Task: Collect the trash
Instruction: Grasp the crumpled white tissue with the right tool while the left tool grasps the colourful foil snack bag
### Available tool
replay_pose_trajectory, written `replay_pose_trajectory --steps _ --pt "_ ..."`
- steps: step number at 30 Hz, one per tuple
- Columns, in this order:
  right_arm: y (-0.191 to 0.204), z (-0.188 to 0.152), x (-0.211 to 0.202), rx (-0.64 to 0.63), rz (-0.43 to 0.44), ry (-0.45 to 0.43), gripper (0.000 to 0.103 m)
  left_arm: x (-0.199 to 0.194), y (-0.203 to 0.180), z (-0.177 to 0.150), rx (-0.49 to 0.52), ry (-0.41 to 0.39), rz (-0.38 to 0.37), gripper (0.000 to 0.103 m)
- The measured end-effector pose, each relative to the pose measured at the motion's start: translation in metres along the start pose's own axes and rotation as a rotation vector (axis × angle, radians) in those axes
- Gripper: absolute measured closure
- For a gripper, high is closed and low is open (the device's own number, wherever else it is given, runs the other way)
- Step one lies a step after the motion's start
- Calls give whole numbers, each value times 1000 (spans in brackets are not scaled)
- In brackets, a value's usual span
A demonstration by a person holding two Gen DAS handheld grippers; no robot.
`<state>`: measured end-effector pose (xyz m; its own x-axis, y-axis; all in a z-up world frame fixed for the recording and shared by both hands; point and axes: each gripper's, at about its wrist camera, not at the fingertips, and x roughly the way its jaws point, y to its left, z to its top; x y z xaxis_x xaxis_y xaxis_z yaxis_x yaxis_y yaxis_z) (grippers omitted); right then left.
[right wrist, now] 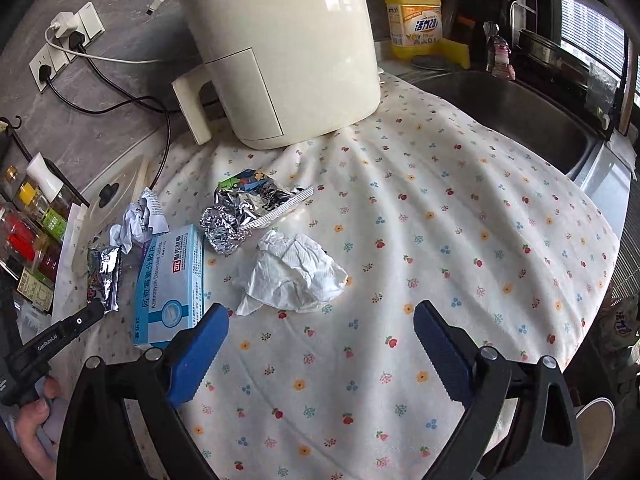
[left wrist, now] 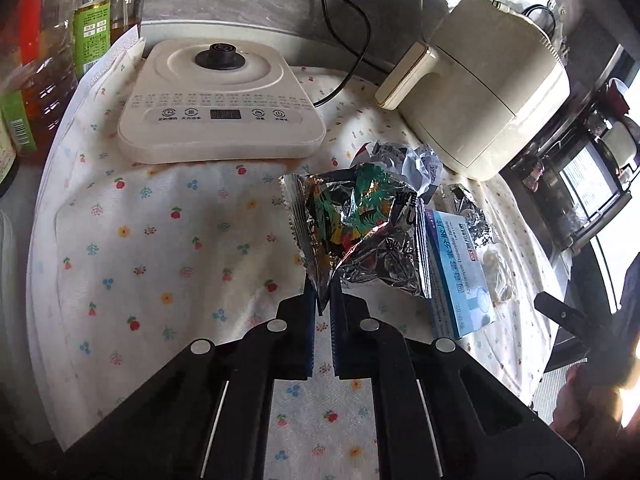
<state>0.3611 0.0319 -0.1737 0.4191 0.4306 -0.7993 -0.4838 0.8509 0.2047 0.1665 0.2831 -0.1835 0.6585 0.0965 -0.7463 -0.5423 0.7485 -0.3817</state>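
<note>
Trash lies scattered on a desk (right wrist: 460, 208) covered by a flowered cloth: a crinkled foil snack wrapper (left wrist: 352, 232), a crumpled white tissue (right wrist: 292, 276), a blue medicine box (right wrist: 172, 284), a foil ball (right wrist: 222, 232) and wadded paper (right wrist: 136, 220), all near a cream air fryer (right wrist: 288, 48). The left claw (left wrist: 322, 300) is clamped on the wrapper's lower corner, likely to lift it away. The right claw (right wrist: 320, 352) hangs with its jaws wide apart and empty just before the tissue, seemingly lined up to take it.
</note>
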Motion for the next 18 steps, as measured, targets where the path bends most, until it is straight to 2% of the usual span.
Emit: replay_pose_trajectory --steps 8,10,11,13,14,18 --pt "15 16 36 -42 10 23 13 -29 14 -12 -33 -39 49 96" --pt "14 17 48 -54 15 55 26 -32 13 -15 -37 -40 51 96" --pt "14 17 54 -60 28 92 51 -34 12 -17 -34 -41 53 96" --pt "14 17 49 -74 31 92 80 -37 7 -19 -27 -43 54 96" --pt "12 17 48 -63 63 116 89 -38 5 -20 -23 -45 52 96" --pt "1 11 25 -48 81 89 91 -46 -13 -19 2 -71 34 96"
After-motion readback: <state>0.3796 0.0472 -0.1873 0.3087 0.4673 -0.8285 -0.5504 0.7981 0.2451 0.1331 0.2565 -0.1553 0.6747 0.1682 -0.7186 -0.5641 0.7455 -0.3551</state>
